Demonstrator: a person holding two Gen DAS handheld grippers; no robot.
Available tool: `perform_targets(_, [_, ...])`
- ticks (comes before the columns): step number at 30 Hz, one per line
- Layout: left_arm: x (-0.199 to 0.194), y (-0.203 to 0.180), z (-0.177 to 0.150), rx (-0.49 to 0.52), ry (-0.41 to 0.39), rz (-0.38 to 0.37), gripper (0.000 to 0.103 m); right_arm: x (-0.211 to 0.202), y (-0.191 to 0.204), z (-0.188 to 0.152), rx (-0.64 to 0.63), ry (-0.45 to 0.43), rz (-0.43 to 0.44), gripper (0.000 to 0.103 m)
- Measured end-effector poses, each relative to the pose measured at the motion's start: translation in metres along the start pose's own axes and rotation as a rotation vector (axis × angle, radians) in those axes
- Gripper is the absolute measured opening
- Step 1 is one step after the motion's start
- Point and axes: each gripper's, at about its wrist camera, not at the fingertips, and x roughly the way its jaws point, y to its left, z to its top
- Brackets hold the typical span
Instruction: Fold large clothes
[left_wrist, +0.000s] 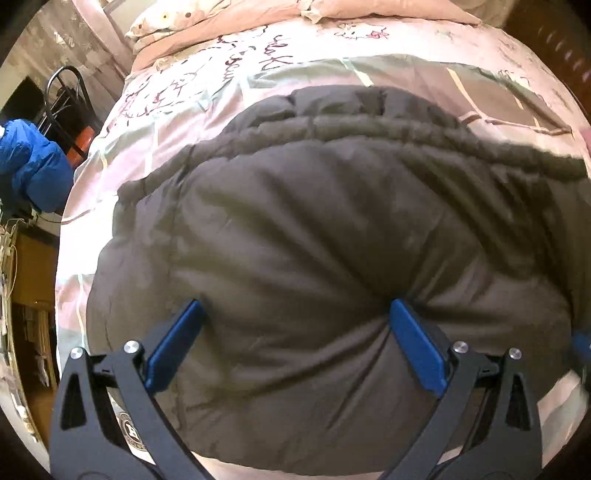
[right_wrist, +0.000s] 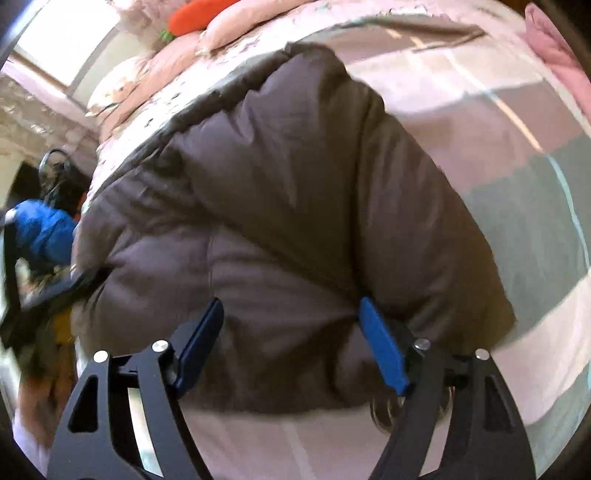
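The left gripper (left_wrist: 295, 314) was held low with its jaws spread wide, both blue pads (left_wrist: 417, 347) pressed into the padded fabric lying between them. The right gripper (right_wrist: 291, 314) was likewise spread wide, its blue pads (right_wrist: 382, 347) sunk into folds of fabric. Neither pair of fingers was brought together.

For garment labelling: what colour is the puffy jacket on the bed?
Dark grey-brown jacket, seen best in the left wrist view.
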Motion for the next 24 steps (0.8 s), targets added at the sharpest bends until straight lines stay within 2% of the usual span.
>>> perform_targets(3, [-0.019,-0.021,0.013,-0.035,-0.029,-0.056,0.101,-0.03,-0.018,-0.006,0.025,-0.05,0.062,0.077])
perform_targets(5, [-0.024,-0.045,0.02,-0.014,-0.037,-0.088,0.101,-0.038,-0.032,-0.001,0.056,-0.069,0.041,0.078])
perform_targets(6, [-0.026,-0.068,0.025,0.017,-0.037,-0.126,0.101,-0.039,-0.04,0.002,0.083,-0.073,0.026,0.078])
perform_targets(9, [-0.026,-0.13,0.038,0.112,0.007,-0.266,0.101,-0.036,-0.067,0.008,0.171,-0.096,0.056,0.078])
perform_targets(11, [-0.022,-0.18,0.044,0.223,0.021,-0.295,0.101,-0.03,-0.076,0.013,0.189,-0.1,0.063,0.078])
perform_targets(13, [-0.011,-0.218,0.046,0.312,0.039,-0.254,0.101,-0.019,-0.081,0.014,0.193,-0.07,0.067,0.078])
perform_targets(16, [0.016,-0.255,0.05,0.356,0.08,-0.169,0.101,-0.004,-0.08,0.006,0.166,-0.047,0.043,0.077])
perform_targets(19, [0.034,-0.268,0.063,0.356,0.093,-0.116,0.101,0.004,-0.08,-0.002,0.113,-0.037,0.027,0.077])
perform_targets(24, [0.062,-0.272,0.086,0.308,0.16,-0.055,0.101,0.003,-0.091,-0.003,0.115,-0.022,0.077,0.077])
